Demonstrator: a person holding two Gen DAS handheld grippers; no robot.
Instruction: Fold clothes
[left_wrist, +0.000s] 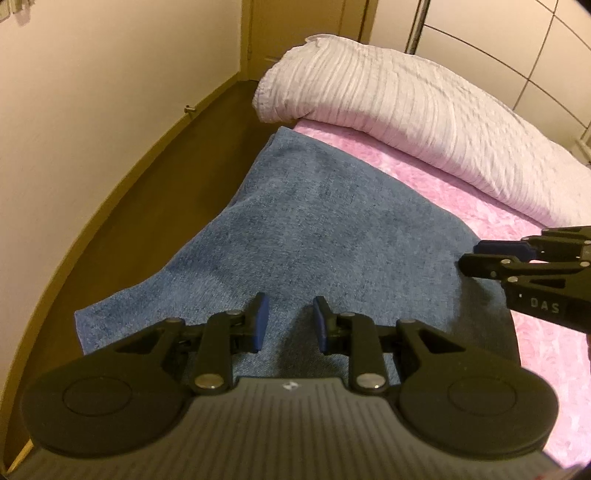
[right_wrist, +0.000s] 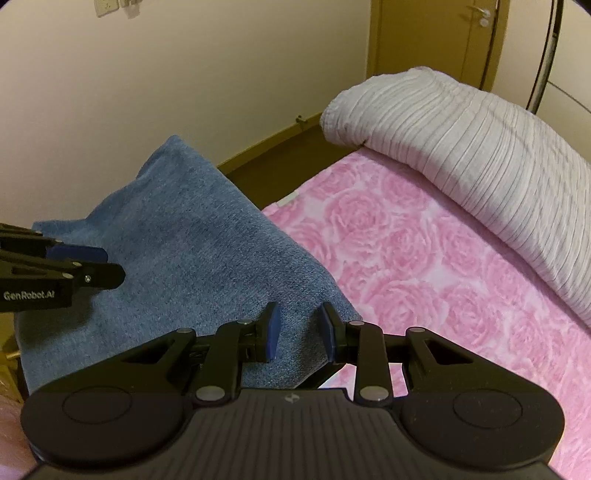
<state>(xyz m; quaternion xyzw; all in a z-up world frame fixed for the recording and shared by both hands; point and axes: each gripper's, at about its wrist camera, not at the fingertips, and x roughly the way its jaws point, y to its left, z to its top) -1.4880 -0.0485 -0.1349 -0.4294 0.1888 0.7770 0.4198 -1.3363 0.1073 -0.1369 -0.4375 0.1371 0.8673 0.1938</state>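
On the left wrist view, the left gripper (left_wrist: 287, 321) is held low over the denim (left_wrist: 314, 236), pointing along it toward the pillow (left_wrist: 406, 110). Its blue pads (left_wrist: 261, 321) stand apart with bare denim showing between them; nothing is gripped. The denim lies spread flat at the edge of the bed (left_wrist: 461, 192), on the pink cover, with its far corner reaching toward the pillow and its left edge over the dark floor (left_wrist: 147, 206). The right gripper (left_wrist: 476, 254) enters from the right margin, lying sideways over the denim's right edge. One pad and one black finger are seen edge-on; whether they are apart or closed cannot be told from this angle. Only this view shows the denim's near left corner.

On the right wrist view, the right gripper (right_wrist: 298, 332) sits just above the denim's (right_wrist: 207, 236) right edge, where it meets the rose-patterned cover. Its pads stand apart, empty. The left gripper (right_wrist: 110, 267) reaches in from the left margin over the denim, seen side-on. This view alone shows the rose pattern of the bed (right_wrist: 424, 258), the door (right_wrist: 436, 40), and the full length of the pillow (right_wrist: 480, 147). The wall (right_wrist: 184, 74) stands behind.
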